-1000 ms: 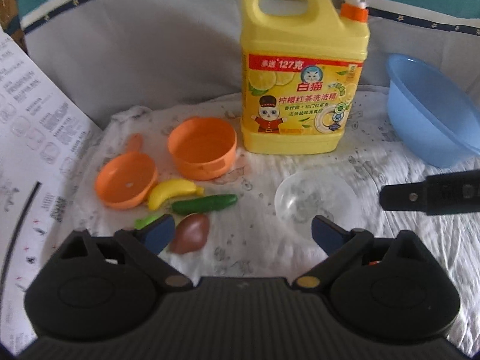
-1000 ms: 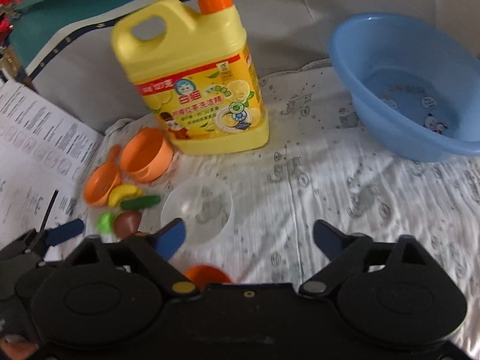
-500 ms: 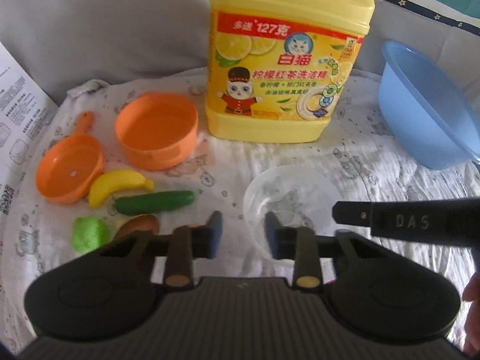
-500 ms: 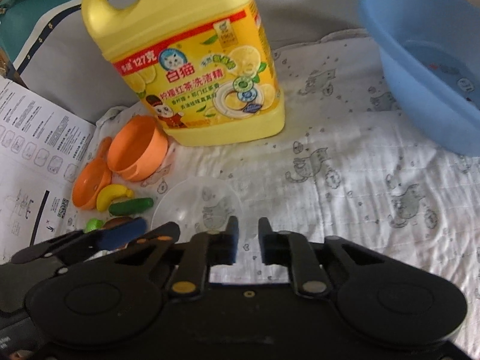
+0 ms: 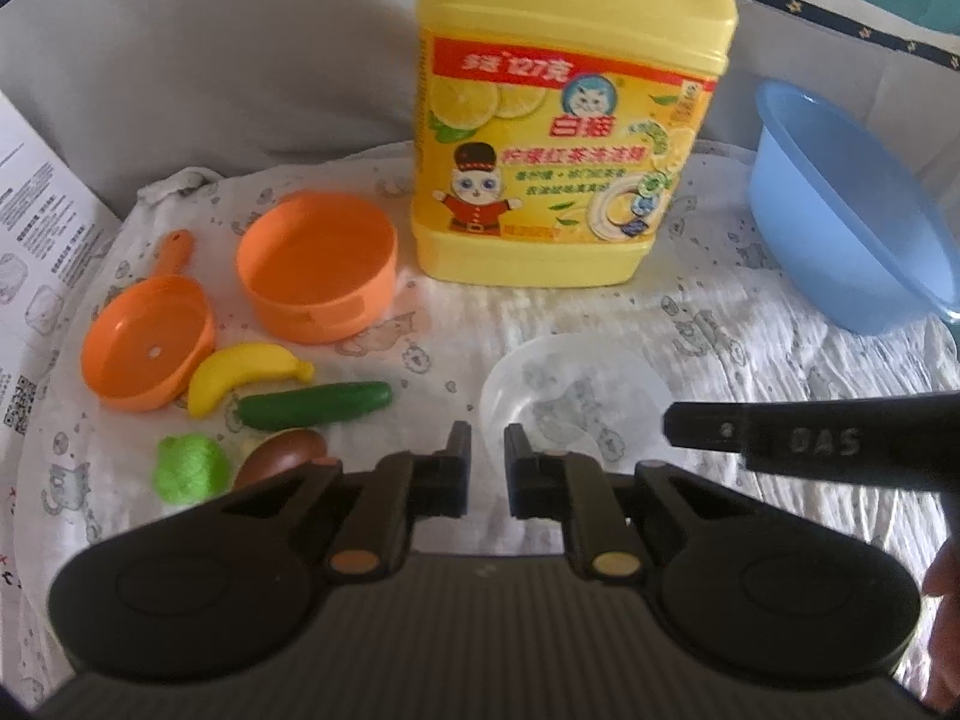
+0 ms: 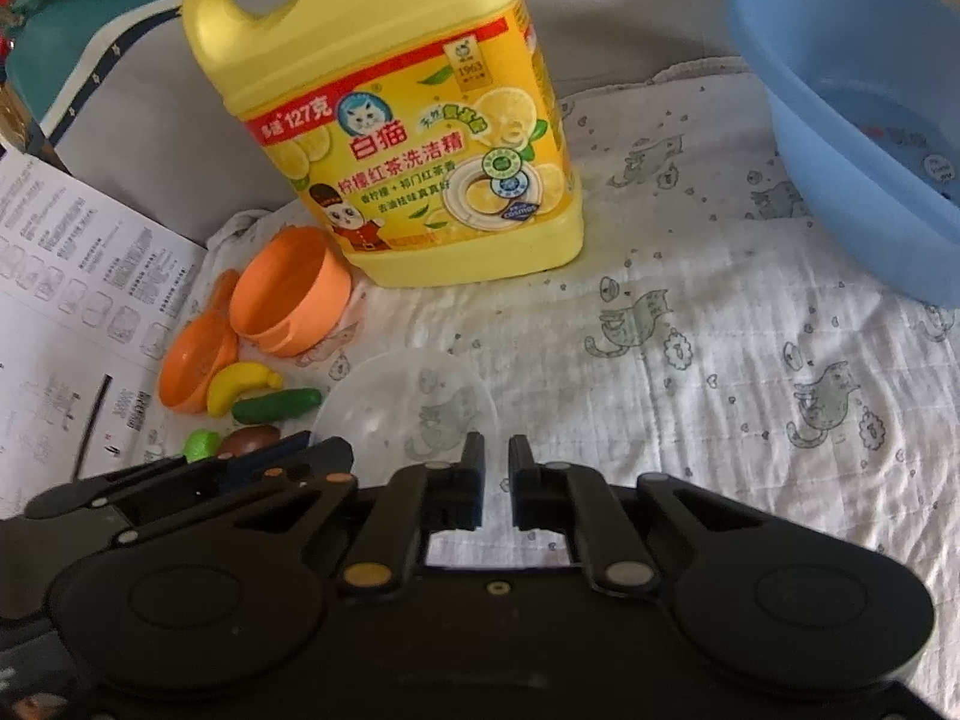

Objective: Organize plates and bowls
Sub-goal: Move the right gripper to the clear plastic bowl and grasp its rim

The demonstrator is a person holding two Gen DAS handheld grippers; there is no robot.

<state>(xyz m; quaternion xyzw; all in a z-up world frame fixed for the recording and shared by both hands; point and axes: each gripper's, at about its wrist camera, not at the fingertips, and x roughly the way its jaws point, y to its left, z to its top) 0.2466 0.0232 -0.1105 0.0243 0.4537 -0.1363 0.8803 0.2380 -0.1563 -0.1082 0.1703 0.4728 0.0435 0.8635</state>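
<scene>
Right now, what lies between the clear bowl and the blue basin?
Only bare printed cloth lies between the clear bowl and the blue basin; the right wrist view shows it.

White cat-print cloth carries: yellow detergent jug far centre, blue basin far right, clear bowl near, orange toy cookware left.

One yellow detergent jug, one blue basin, one clear bowl. Two orange pieces — a pot and a pan. One banana, one cucumber, one green leafy lump and one brown piece, perhaps a mushroom. One printed sheet.
</scene>
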